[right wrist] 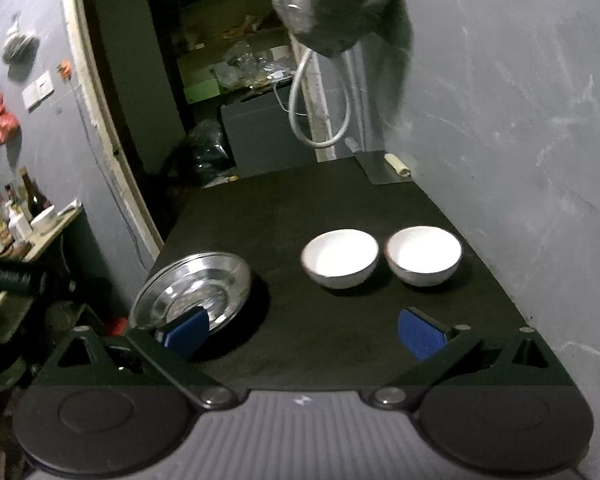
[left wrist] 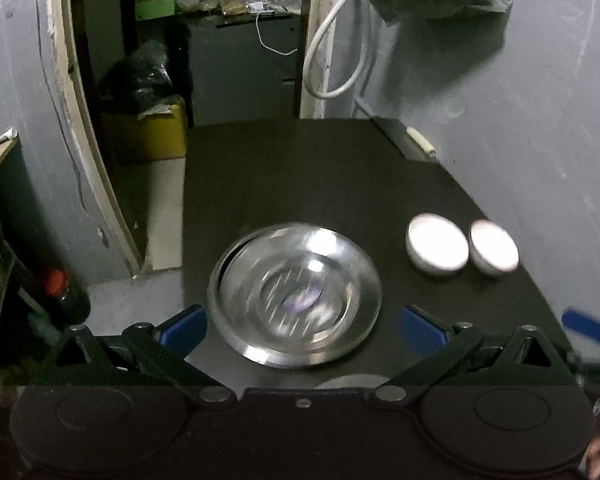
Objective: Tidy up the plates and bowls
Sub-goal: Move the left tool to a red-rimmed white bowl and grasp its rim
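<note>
A stack of steel plates (left wrist: 296, 294) sits on the black table (left wrist: 300, 176), straight ahead of my left gripper (left wrist: 302, 330), which is open with its blue pads either side of the near rim. Two white bowls (left wrist: 438, 249) (left wrist: 494, 248) stand side by side to the right. In the right wrist view the steel plates (right wrist: 192, 292) lie at the left and the two white bowls (right wrist: 340, 258) (right wrist: 423, 255) sit ahead. My right gripper (right wrist: 304, 336) is open and empty, a little short of the bowls. The right gripper's blue pad (left wrist: 586, 326) shows at the left view's right edge.
A grey wall (right wrist: 520, 140) runs along the table's right side. A flat board with a white roll (right wrist: 396, 166) lies at the far right corner. A bag (right wrist: 332, 4) hangs above. A doorway and cluttered shelves (right wrist: 16, 216) are to the left, past the table edge.
</note>
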Action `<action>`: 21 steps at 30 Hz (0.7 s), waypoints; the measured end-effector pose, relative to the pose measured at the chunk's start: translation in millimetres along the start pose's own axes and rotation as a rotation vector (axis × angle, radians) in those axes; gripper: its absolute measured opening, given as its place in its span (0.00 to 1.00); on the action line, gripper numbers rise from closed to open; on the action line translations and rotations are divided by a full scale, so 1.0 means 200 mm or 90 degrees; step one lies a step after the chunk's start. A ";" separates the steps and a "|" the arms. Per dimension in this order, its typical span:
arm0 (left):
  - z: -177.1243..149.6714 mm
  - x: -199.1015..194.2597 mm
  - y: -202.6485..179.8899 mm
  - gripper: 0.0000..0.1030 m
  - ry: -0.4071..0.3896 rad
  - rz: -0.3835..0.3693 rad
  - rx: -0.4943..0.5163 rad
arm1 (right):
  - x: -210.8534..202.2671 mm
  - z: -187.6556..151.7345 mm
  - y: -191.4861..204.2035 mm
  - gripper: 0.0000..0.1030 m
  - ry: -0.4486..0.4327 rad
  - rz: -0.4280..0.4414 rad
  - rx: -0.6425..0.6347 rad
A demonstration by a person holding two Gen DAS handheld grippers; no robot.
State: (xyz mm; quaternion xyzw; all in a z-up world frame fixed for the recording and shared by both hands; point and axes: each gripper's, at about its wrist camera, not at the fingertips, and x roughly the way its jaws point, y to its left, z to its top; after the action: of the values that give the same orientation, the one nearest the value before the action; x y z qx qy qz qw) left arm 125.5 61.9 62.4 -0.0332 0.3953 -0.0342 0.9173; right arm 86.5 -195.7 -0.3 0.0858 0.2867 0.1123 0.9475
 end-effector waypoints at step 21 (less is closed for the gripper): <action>0.42 0.87 -0.41 0.96 0.102 -0.006 0.106 | 0.57 0.09 -0.38 0.80 0.078 0.066 0.200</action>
State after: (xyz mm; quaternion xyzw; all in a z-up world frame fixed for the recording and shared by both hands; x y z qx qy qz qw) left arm 303.8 -32.7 1.9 0.0441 0.4632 -0.0736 0.8821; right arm 201.3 -239.6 -63.2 0.2404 0.3534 0.1201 0.8960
